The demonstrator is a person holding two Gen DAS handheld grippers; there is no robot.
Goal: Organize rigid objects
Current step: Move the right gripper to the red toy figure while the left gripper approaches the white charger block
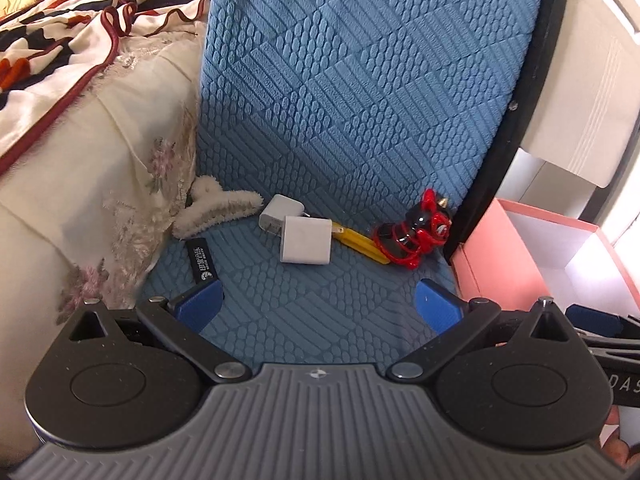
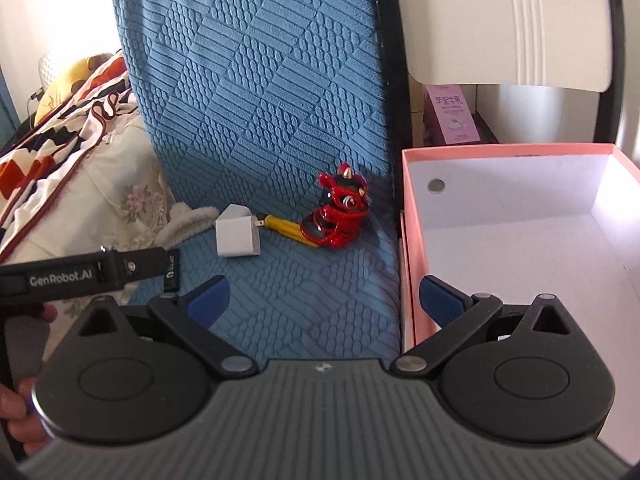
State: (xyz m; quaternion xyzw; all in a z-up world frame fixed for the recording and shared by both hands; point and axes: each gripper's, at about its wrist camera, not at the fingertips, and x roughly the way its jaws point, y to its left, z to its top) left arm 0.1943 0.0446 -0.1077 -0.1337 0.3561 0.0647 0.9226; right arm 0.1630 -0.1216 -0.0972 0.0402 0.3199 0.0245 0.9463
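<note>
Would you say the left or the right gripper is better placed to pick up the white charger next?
Left, I think. The left gripper is open with the white charger almost straight ahead between its fingers; the right gripper, also open, sits nearer the pink box.

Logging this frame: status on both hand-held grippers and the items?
Left gripper open, right gripper open, both empty. Chargers, red lion figurine, yellow tool, black stick on blue seat. Pink box alongside, nothing blocking.
</note>
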